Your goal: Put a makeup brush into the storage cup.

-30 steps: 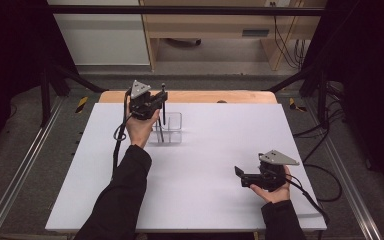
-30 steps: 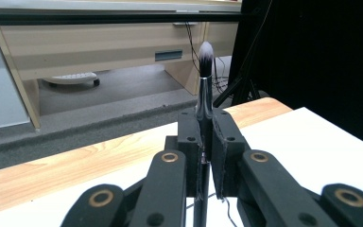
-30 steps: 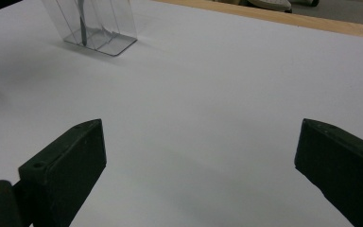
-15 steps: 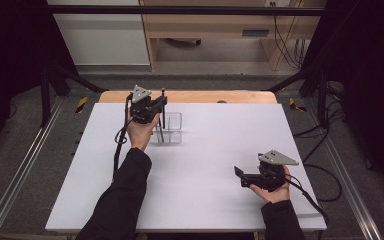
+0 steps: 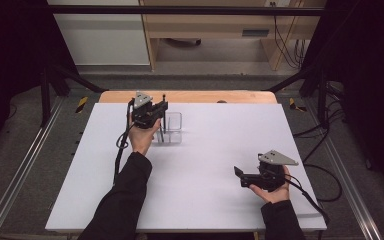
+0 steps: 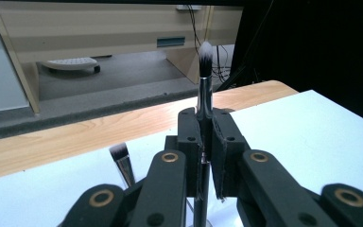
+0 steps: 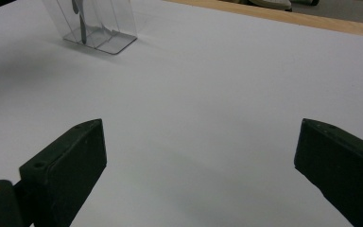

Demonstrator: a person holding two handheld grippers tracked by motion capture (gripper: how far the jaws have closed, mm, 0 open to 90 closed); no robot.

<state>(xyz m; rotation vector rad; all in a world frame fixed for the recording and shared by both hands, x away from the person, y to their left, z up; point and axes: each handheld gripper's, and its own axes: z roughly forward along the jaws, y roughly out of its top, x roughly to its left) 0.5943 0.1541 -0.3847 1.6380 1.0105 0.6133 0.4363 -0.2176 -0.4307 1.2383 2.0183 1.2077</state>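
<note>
My left gripper is at the back left of the white board, shut on a thin makeup brush that stands upright, bristles up. In the left gripper view the jaws clamp the brush at its metal ferrule. The brush's lower end reaches down at a clear plastic holder; whether it touches the bottom is hidden. A second brush stands just to the left, its foot hidden. My right gripper rests low at the front right, open and holding nothing.
The white board lies on a wooden table whose far edge shows behind the holder. The clear holder sits far off in the right gripper view. Black frame posts and cables flank the table.
My left hand has come down with the brush, lowering it toward the clear holder. The right gripper has stayed in place.
</note>
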